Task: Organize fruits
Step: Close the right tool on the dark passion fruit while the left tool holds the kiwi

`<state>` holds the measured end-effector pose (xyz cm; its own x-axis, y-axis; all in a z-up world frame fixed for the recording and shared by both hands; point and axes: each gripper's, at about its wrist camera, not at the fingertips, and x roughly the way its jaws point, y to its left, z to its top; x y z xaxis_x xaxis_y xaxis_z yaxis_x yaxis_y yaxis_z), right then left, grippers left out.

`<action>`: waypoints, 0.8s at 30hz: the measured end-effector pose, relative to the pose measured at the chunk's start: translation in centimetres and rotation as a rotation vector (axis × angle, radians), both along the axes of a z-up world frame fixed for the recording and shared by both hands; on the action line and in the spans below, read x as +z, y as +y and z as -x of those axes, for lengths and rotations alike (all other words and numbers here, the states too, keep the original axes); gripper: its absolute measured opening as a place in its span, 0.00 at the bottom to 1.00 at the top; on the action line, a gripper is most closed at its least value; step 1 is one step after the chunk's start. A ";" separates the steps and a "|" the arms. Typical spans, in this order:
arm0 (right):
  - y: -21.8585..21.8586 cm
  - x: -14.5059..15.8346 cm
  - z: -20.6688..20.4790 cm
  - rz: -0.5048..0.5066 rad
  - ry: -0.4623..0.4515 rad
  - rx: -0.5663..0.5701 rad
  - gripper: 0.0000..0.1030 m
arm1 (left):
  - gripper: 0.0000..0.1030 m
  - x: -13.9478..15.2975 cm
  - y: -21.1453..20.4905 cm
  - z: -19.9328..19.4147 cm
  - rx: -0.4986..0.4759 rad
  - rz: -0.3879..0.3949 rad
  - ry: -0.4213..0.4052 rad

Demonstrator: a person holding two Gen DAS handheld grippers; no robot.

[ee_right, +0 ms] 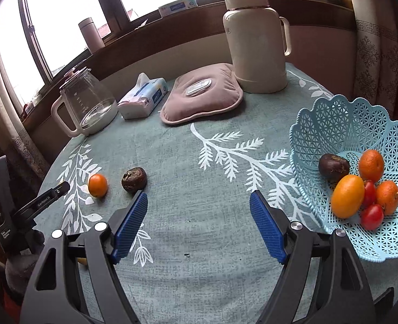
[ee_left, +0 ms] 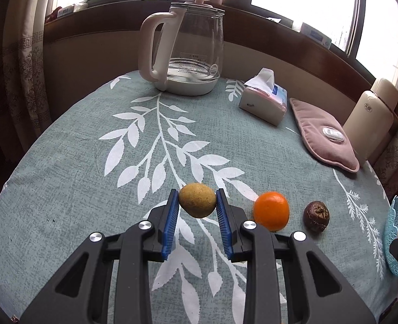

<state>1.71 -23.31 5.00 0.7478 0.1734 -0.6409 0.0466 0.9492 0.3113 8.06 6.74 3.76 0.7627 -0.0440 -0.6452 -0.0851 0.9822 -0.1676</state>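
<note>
My left gripper (ee_left: 197, 198) is shut on a yellow-brown round fruit (ee_left: 197, 200), held between its blue pads just above the tablecloth. To its right on the cloth lie an orange (ee_left: 271, 210) and a dark wrinkled passion fruit (ee_left: 316, 216); both also show in the right wrist view, the orange (ee_right: 97, 185) and the passion fruit (ee_right: 134, 179). My right gripper (ee_right: 199, 202) is open and empty over the cloth. To its right a light blue lattice basket (ee_right: 334, 124) holds several fruits: oranges, small red tomatoes and a dark passion fruit.
A glass kettle (ee_left: 188, 54), a tissue pack (ee_left: 263, 100), a pink heating pad (ee_left: 323, 135) and a cream thermos (ee_left: 371, 118) stand along the far side of the round table. The basket's edge (ee_left: 396, 237) shows at the far right in the left wrist view.
</note>
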 end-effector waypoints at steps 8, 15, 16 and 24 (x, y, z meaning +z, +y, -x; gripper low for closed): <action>6.9 -1.8 -5.1 0.083 0.088 0.088 0.72 | 0.28 -0.6 1.2 0.0 0.047 0.035 0.011; 10.8 -3.4 -9.0 0.152 0.156 0.111 0.62 | 0.28 -0.9 1.9 0.0 0.057 0.068 0.016; 11.0 -3.5 -9.4 0.158 0.158 0.108 0.62 | 0.28 -0.9 2.0 0.0 0.057 0.072 0.016; 12.4 -3.8 -10.6 0.212 0.129 0.115 0.43 | 0.28 -0.9 2.0 0.1 0.062 0.072 0.017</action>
<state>12.35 -10.94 1.18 0.6407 0.1048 -0.7606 -0.0393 0.9938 0.1038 7.98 8.75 2.87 0.7547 -0.0435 -0.6546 -0.1486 0.9605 -0.2352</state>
